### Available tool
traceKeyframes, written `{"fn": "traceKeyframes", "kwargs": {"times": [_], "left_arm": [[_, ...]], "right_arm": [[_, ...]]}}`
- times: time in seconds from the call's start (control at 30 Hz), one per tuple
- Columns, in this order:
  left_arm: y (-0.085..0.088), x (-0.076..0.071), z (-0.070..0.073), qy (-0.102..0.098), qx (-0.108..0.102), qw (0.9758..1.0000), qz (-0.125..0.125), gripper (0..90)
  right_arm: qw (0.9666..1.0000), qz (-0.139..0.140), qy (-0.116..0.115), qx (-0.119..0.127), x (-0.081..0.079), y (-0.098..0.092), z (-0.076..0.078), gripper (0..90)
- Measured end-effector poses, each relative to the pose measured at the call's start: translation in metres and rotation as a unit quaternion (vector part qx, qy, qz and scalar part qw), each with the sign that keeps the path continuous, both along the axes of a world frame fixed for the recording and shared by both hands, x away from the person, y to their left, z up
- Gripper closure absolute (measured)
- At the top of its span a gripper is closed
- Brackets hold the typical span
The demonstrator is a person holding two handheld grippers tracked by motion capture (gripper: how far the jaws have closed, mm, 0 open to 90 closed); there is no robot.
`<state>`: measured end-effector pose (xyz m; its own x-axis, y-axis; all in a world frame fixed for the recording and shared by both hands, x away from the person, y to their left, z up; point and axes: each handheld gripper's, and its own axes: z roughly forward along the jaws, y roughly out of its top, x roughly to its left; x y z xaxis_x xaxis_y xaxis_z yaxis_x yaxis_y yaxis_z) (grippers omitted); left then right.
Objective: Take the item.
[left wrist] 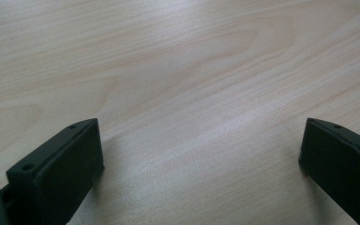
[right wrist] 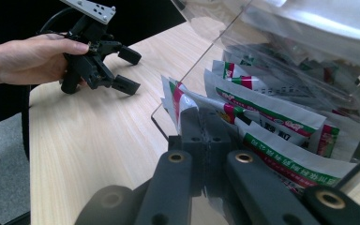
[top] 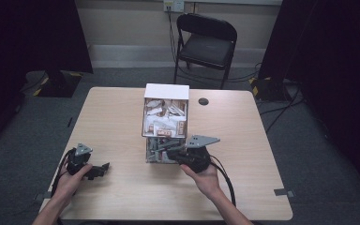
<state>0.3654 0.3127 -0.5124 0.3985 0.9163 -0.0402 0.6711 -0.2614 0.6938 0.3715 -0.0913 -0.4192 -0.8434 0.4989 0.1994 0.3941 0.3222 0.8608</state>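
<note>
pale wooden table [top: 122, 117]: right claw [right wrist: 206, 123] pinched on a sachet [right wrist: 180, 101] standing upright; left claw [left wrist: 201, 154] wide.

My bare hands and two black grippers

I'm wearing no sleeves, forearms bare; my left gripper [top: 104, 167] and right gripper [right wrist: 205, 123] are showing matte black blocky jaws with small screw holes, brass-ringed pivots on the right's arms, grey three-cornered plates with holes on top, and black cables trailing behind each.
</note>
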Motion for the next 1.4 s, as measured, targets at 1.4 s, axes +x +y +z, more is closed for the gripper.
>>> {"fn": "traceKeyframes", "kwargs": {"times": [1.4], "left_arm": [[0.0,0.0,0.0,0.0,0.0,1.0,0.0,0.0]], "right_arm": [[0.9997,-0.004,-0.006,0.022,-0.013,-0.02,0.02,90.0]]}}
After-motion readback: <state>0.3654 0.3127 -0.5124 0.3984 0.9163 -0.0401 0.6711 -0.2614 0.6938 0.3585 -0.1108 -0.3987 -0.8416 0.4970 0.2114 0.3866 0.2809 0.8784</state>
